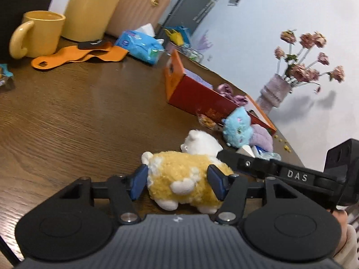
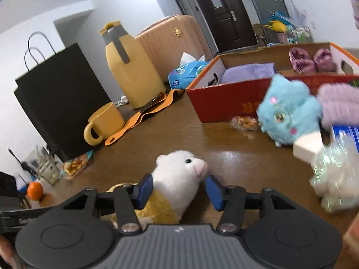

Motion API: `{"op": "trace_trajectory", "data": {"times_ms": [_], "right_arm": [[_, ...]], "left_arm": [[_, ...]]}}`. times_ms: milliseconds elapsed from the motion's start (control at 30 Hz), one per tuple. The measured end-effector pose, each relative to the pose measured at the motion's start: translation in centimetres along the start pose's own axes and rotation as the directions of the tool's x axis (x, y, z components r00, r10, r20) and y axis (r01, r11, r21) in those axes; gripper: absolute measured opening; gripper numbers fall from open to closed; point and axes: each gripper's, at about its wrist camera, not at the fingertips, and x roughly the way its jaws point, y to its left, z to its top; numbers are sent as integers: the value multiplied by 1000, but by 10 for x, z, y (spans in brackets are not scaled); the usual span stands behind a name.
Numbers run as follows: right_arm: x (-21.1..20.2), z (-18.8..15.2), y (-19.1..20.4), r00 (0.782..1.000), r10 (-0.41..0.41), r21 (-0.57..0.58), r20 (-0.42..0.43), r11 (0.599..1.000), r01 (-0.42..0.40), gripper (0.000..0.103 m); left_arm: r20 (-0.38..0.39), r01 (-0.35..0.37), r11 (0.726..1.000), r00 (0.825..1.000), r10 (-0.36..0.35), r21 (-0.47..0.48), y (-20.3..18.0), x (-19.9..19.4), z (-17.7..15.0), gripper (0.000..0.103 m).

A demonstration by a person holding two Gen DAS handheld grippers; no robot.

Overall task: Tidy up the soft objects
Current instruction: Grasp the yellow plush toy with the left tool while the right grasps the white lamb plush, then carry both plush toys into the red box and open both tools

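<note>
While lying on the brown wooden table (image 1: pixel 67 116) with its long axis running toward the red cardboard box (image 1: pixel 197 96), the yellow-and-white plush toy (image 1: pixel 179 177) sits between both claws at once. Well beyond its head, near the box wall: the blue plush (image 2: pixel 289 112). Around the yellow body, left gripper (image 1: pixel 177 183) with pads pressing both flanks, apparently holding it. Around the white head (image 2: pixel 179 168), right gripper (image 2: pixel 179 190) set narrow, one pad touching, the other just beside the snout; grip not certain. Probably next: lift and carry forward to the box.
</note>
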Motion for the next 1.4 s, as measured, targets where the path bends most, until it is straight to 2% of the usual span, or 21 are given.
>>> {"op": "trace_trajectory", "data": {"times_ms": [67, 133, 200, 267, 300, 400, 433, 500, 567, 633, 733, 800, 833, 900, 1000, 1167, 1300, 1400], "right_arm": [[-12, -6, -2, 1000, 6, 36, 3, 999, -6, 37], [-27, -14, -4, 999, -32, 26, 24, 999, 32, 37], [-45, -22, -10, 996, -80, 37, 49, 996, 78, 37], [-65, -28, -23, 994, -97, 77, 49, 993, 93, 37], [-72, -30, -28, 995, -94, 91, 42, 992, 90, 37], [-89, -36, -29, 1000, -28, 50, -6, 998, 28, 38], [-94, -37, -27, 1000, -16, 25, -1, 1000, 16, 38], [-104, -34, -30, 997, -45, 18, 56, 999, 44, 41], [-105, -28, -38, 993, -77, 38, 89, 997, 74, 46], [-95, -23, -48, 992, -86, 65, 92, 995, 80, 48], [-71, -17, -56, 998, -23, 93, 63, 996, 17, 49], [-54, -17, -58, 998, 5, 114, 56, 993, -11, 48], [-48, -17, -60, 998, 18, 140, 63, 990, -27, 48], [-40, -18, -63, 997, 52, 188, 62, 980, -63, 46], [-43, -24, -55, 997, 56, 155, 50, 986, -64, 44], [-46, -35, -56, 997, 56, 188, 61, 980, -66, 44], [-47, -34, -53, 997, 48, 189, 60, 980, -58, 41], [-59, -23, -50, 991, 26, 185, 129, 981, -50, 39]], "left_arm": [[-23, 41, 999, 999, -41, -7, -2, 4, 0, 59], [-54, 83, 997, 995, -83, -4, -10, 11, -3, 59], [-82, 120, 992, 990, -116, 35, -26, 19, -7, 58], [-74, 137, 987, 989, -131, 82, -39, 23, -10, 59], [-56, 121, 988, 992, -116, 92, -42, 26, -10, 59], [27, -8, 994, 1000, 5, 111, -43, 30, -6, 63], [48, -39, 994, 998, 34, 99, -42, 29, -4, 64], [71, -61, 996, 996, 57, 62, -39, 24, 1, 66], [69, -46, 999, 997, 44, 26, -36, 17, 4, 70], [36, -12, 1000, 999, 12, -1, -36, 14, 3, 71], [-7, 35, 999, 999, -35, -30, -39, 17, -1, 71], [-10, 36, 998, 999, -37, -47, -40, 21, -2, 64], [-16, 35, 998, 999, -36, -55, -39, 23, -2, 51], [-21, 39, 997, 999, -40, -68, -37, 22, -3, 49], [-30, 43, 996, 999, -45, -81, -32, 20, -2, 48], [-64, 60, 994, 996, -66, -93, -30, 27, -2, 50], [-61, 63, 994, 996, -69, -86, -34, 26, -1, 48], [-34, 111, 992, 993, -114, -66, -45, 25, 18, 47]]}}
